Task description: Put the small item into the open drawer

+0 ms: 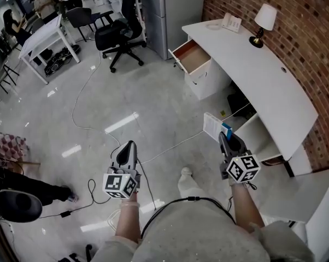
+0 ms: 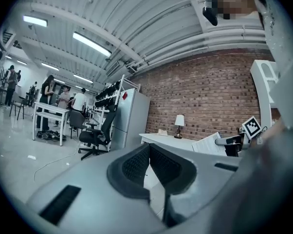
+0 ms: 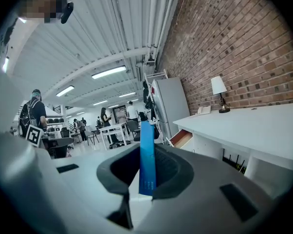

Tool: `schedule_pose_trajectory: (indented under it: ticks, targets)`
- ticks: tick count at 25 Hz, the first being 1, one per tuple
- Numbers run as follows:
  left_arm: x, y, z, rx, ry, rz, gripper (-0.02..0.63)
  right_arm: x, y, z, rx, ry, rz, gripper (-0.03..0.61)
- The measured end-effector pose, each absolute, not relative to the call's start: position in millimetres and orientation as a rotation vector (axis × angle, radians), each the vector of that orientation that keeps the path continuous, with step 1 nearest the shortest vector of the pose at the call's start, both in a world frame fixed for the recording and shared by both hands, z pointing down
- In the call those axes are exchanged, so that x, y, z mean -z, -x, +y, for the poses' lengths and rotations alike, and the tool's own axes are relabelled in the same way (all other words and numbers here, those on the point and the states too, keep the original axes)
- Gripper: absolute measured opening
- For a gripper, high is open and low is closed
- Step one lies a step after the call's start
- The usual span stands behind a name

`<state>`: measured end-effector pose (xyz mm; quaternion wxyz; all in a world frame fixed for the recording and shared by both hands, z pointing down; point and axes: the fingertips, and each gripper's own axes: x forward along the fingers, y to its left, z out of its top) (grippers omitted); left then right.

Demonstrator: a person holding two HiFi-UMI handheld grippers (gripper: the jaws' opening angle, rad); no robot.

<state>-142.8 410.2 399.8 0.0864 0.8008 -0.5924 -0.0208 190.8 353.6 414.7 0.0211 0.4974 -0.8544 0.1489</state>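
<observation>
- The thin, flat white packet with a blue edge (image 3: 147, 147) stands on edge, pinched between the fingers of the right gripper (image 1: 223, 137). Its long axis runs out past their tips.
- The open white drawer with a wood-toned inside (image 1: 193, 56) lies well ahead, slightly right of where those fingers point, under the end of the long white desk (image 1: 263, 75).
- The right hand is nearer; the left gripper (image 1: 130, 144), with fingers together on nothing, is farther away.
</observation>
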Motion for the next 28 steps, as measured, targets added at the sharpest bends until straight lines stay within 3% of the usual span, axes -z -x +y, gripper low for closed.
schedule_pose_trajectory:
  ticks: [17,28]
  targets:
    - [-397.7,113.0,271.5,0.067,-2.346,-1.818,0.006,-419.9,-213.8,201.7,-0.493,-1.465,-2.677,0.061]
    - [-400.5,110.1,248.3,0.033,-2.324,-1.837,0.006,-429.5,-208.2,163.6,-0.549,-1.418,-2.707,0.061]
